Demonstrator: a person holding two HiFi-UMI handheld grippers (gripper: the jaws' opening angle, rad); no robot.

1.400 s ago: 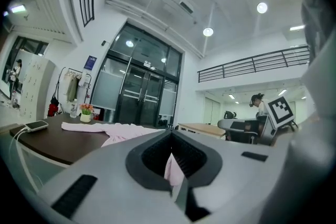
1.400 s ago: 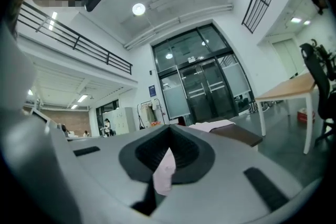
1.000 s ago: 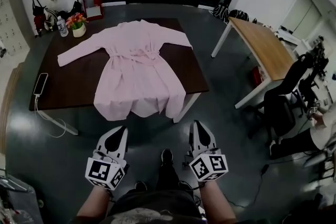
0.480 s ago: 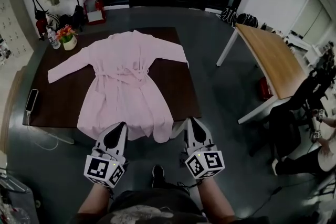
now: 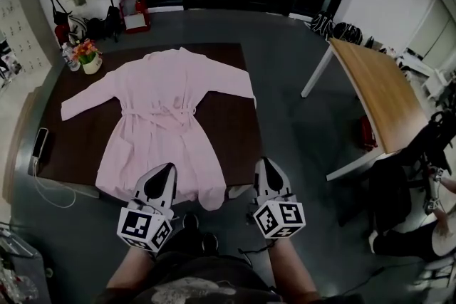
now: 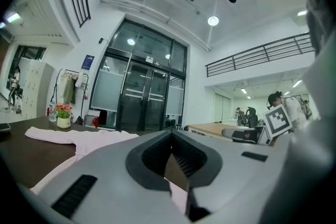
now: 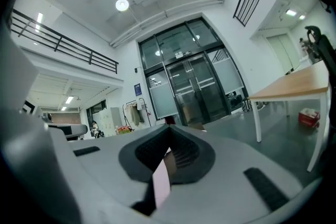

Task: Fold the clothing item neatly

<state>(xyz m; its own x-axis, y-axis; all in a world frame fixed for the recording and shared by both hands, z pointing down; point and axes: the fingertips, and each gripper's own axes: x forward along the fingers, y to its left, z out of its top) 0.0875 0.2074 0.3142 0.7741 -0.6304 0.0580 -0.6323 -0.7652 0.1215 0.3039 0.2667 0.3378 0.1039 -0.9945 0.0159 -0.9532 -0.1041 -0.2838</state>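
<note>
Left gripper view first: how do the jaws stand?

Pressed together on the left gripper [image 6: 169, 134], tips meeting, nothing pinched. Pink cloth only shows beyond them.

And the right gripper view?

Same there: the right gripper [image 7: 169, 128] has its jaws pressed together and empty, pointing level across the room.

Where do they sit against the garment?

In the head view both hang at the 6 o'clock edge of the counter [image 5: 231, 121]. The left one's tips overlap the hem of the pink robe [image 5: 160, 117]; whether they touch it I can't tell. The right one is beside the hem, toward 3 o'clock, near the counter's corner.

How does the robe lie?

Spread flat, collar at 12 o'clock, belt tied at the waist. The hem droops over the 6 o'clock edge, and the sleeves reach toward 9 and 3 o'clock.

Anything else?

A flower pot [image 5: 88, 60] stands at the counter's 10 o'clock corner and a phone [image 5: 39, 142] lies at its 9 o'clock edge. A wooden table [image 5: 381, 92] stands well apart at 3 o'clock.
</note>
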